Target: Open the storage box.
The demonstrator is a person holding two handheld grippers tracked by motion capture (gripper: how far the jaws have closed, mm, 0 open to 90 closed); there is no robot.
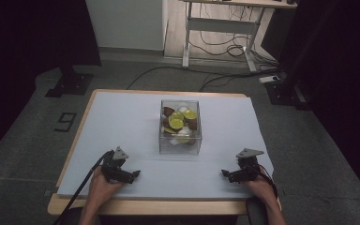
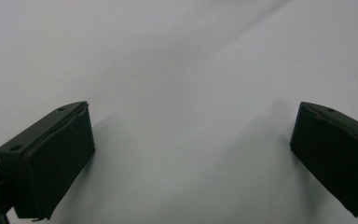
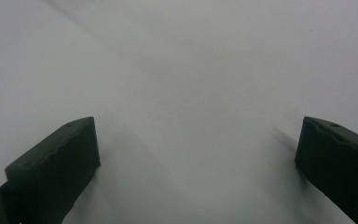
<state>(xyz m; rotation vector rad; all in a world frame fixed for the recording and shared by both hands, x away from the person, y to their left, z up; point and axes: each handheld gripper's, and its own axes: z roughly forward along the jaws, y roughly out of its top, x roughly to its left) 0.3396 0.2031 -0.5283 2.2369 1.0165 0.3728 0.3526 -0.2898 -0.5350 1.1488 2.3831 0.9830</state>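
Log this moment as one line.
left gripper: open, empty, on sheet | right gripper: open, empty, on sheet | box: centre, holds fruit pieces, untouched

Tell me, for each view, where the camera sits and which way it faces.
High view: above the person's side, facing forward and down on the clear box; both hands, left gripper and right gripper show.
Left gripper view: on the left gripper, facing the white sheet; jaws apart.
Right gripper view: on the right gripper; same sheet, jaws apart.
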